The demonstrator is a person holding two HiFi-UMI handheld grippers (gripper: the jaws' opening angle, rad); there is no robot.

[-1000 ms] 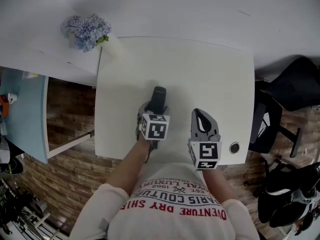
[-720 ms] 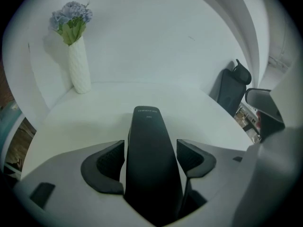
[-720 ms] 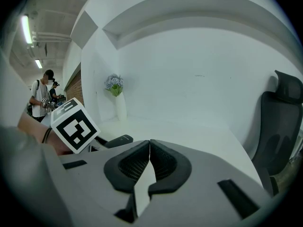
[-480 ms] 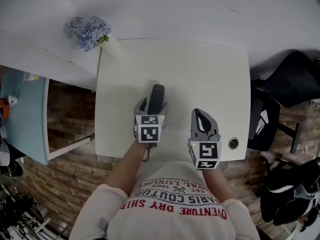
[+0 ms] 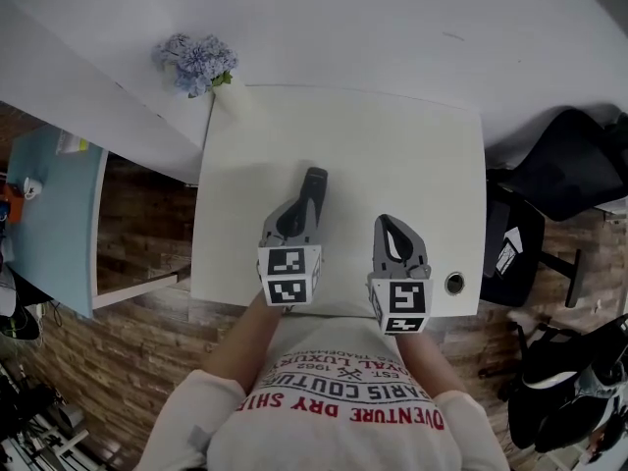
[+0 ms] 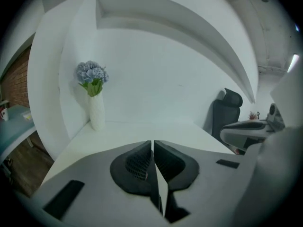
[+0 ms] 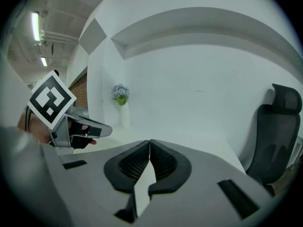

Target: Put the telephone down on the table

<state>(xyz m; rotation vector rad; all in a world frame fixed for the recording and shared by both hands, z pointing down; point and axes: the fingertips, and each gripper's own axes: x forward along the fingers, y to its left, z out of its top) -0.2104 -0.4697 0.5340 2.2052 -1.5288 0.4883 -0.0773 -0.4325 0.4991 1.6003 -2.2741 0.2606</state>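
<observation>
one telephone [image 5: 315, 180] on the surface [image 5: 422, 155], one flower vase [image 6: 97, 113]. left hand-held gripper [image 6: 152, 146] just closed, empty; right hand-held gripper [image 7: 149, 145] shut, empty

White table [image 5: 412, 165] bears a telephone [image 5: 316, 183] (and a corner vase [image 6: 97, 111]).

head view steeply down on table [image 5: 402, 145]; both gripper views low, toward shared vase [image 6: 97, 113]

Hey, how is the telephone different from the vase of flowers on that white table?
The telephone is dark; the vase is white. The telephone lies flat toward the middle of the table; the vase stands upright at its far left corner. The vase holds blue flowers; the telephone carries nothing. Both rest on the table.
</observation>
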